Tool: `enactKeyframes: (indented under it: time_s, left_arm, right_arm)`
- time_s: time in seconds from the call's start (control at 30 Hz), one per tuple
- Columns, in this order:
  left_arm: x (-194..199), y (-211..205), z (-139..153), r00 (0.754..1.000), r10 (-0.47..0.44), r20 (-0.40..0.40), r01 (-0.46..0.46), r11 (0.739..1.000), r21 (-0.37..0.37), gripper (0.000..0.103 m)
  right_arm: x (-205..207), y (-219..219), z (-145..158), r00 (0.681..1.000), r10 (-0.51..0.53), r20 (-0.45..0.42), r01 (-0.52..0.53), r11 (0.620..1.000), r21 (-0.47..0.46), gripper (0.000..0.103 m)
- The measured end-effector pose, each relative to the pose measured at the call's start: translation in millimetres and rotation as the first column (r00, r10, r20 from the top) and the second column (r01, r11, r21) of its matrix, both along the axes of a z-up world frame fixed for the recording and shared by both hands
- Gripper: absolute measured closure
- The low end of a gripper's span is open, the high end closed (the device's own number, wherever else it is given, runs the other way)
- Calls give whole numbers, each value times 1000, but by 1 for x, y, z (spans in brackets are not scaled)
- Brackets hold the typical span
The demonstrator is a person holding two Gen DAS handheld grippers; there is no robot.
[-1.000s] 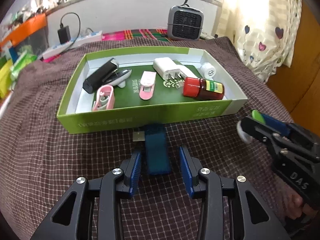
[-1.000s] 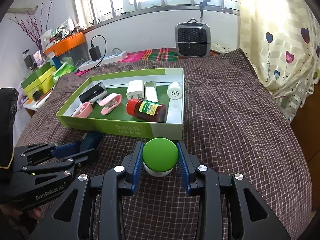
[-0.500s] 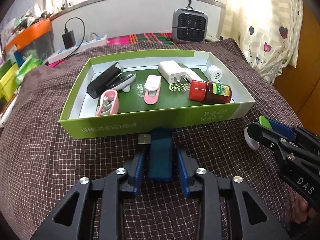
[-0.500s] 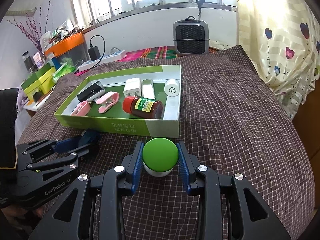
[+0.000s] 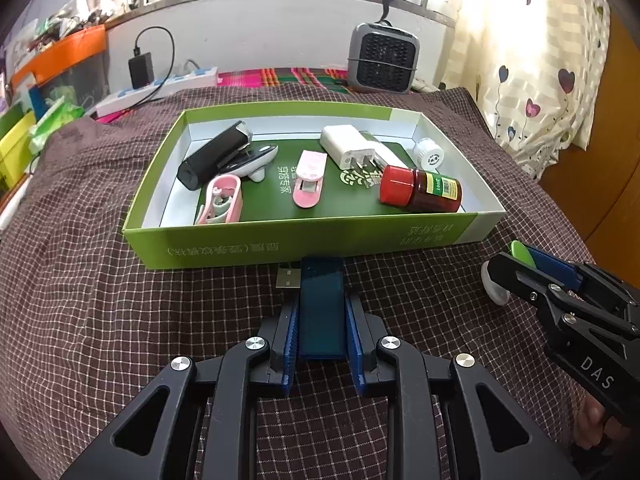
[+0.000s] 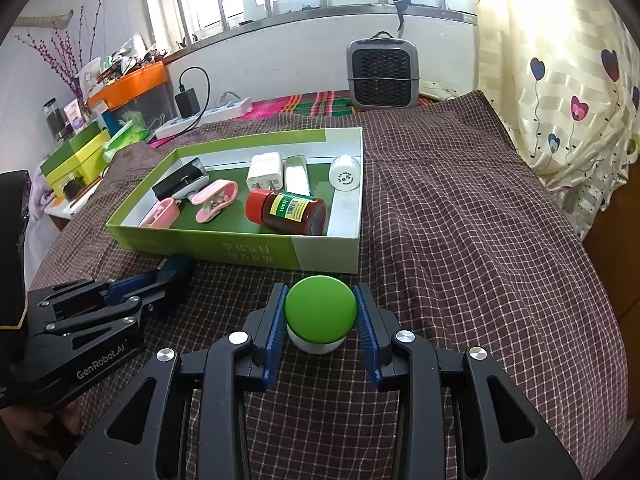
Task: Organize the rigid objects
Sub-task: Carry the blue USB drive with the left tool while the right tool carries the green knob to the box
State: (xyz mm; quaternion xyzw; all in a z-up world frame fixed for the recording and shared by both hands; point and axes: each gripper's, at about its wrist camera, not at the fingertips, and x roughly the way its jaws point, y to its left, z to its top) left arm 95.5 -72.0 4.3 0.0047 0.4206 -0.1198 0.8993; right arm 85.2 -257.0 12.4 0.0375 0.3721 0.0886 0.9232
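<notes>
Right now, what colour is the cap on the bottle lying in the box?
Red cap, seen best in the left wrist view.

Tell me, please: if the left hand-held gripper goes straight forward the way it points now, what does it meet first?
Probably the near wall of the green box. The left hand-held gripper is shut on the blue USB device, whose front end nearly reaches that wall; the exact gap is unclear.
</notes>
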Motion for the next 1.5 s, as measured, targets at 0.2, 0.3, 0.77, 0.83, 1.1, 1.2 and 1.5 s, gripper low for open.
enactKeyframes:
  time_s: [0.2, 0.3, 0.77, 0.83, 1.1, 1.2, 1.5]
  left_arm:
    - [0, 1, 0, 1000, -1, -4, 1, 1000, -4, 82]
    - [-1, 1, 1, 1000, -1, -4, 1, 1000, -7, 82]
    - [-6, 1, 4, 1000, -10, 0, 10, 1000, -20, 82]
    - [-7, 1, 5, 1000, -11, 3, 11, 1000, -22, 82]
    - [-13, 3, 12, 1000, -16, 18, 17, 999, -34, 82]
    - [-16, 3, 16, 999, -22, 27, 23, 999, -37, 82]
    - [-22, 5, 30, 998, -28, 64, 31, 998, -51, 82]
  right_arm:
    - [0, 1, 0, 1000, -1, -4, 1, 1000, -2, 68]
    - [0, 1, 0, 1000, -1, -3, 1, 1000, -3, 68]
    - [-4, 5, 1, 1000, 11, 2, -11, 1000, -3, 68]
    - [-5, 5, 2, 1000, 11, 3, -11, 1000, -3, 68]
    - [-8, 8, 7, 1000, 18, 15, -18, 1000, 1, 68]
    - [-10, 10, 10, 1000, 21, 20, -21, 1000, 2, 68]
    - [-13, 13, 17, 999, 26, 34, -26, 1000, 4, 68]
